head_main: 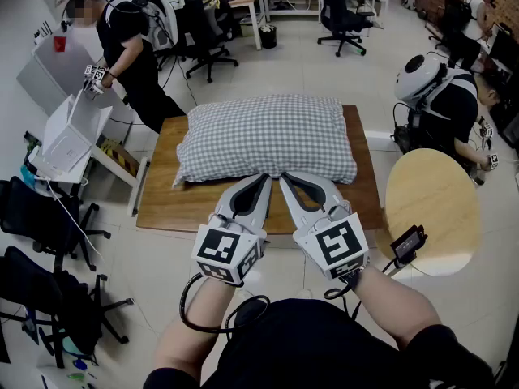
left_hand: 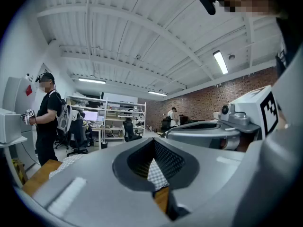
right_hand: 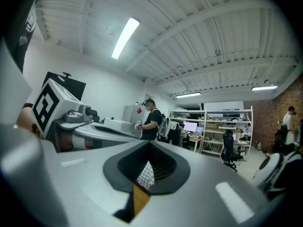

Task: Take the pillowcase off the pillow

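A pillow in a grey-and-white checked pillowcase (head_main: 269, 136) lies flat on a low wooden table (head_main: 170, 201). My left gripper (head_main: 265, 176) and right gripper (head_main: 283, 177) hover side by side near the pillow's front edge, tips almost meeting, and whether they touch the fabric cannot be told. Both are shut with nothing between the jaws. In the left gripper view the checked cloth (left_hand: 155, 172) shows through the gap behind the closed jaws, and the right gripper view shows the same cloth (right_hand: 146, 174) with table wood below it.
A round light-wood table (head_main: 434, 209) stands to the right. One person (head_main: 130, 51) works at white equipment (head_main: 69, 136) at the left, another person (head_main: 450, 104) bends over at the right. Black office chairs (head_main: 40, 217) stand at the left edge, desks and chairs at the back.
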`<action>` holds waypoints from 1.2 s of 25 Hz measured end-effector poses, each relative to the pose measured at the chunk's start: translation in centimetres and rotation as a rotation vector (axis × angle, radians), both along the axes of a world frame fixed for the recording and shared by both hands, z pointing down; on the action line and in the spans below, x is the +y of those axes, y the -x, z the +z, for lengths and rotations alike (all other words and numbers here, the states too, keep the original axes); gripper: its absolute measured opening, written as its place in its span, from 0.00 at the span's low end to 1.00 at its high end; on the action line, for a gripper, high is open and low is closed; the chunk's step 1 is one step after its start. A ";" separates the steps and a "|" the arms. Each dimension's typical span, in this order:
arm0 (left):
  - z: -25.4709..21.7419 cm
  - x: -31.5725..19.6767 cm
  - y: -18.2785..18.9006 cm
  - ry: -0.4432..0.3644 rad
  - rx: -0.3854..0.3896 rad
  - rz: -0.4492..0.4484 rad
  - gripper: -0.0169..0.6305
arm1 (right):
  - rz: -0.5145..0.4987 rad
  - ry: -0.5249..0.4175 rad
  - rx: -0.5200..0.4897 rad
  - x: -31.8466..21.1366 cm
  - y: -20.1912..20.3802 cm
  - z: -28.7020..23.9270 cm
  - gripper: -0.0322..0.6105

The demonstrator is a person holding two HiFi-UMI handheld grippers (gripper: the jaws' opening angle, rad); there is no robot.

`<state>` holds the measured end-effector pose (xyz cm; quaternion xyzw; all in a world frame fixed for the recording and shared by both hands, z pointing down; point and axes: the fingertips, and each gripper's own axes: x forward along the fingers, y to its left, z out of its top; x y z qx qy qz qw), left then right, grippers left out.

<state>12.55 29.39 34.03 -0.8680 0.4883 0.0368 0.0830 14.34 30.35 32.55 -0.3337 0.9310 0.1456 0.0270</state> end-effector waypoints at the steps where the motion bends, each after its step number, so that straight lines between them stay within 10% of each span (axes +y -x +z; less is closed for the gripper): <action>1: 0.0 -0.3 0.1 0.000 -0.001 -0.004 0.03 | -0.001 0.002 0.000 -0.2 0.0 0.0 0.05; 17: 1.6 -5.1 2.1 0.029 -0.013 -0.038 0.03 | 0.004 0.019 0.026 -5.1 1.7 1.9 0.05; 30: 1.3 -18.2 12.9 0.114 0.020 -0.072 0.03 | 0.025 0.094 0.062 -18.3 11.0 0.5 0.05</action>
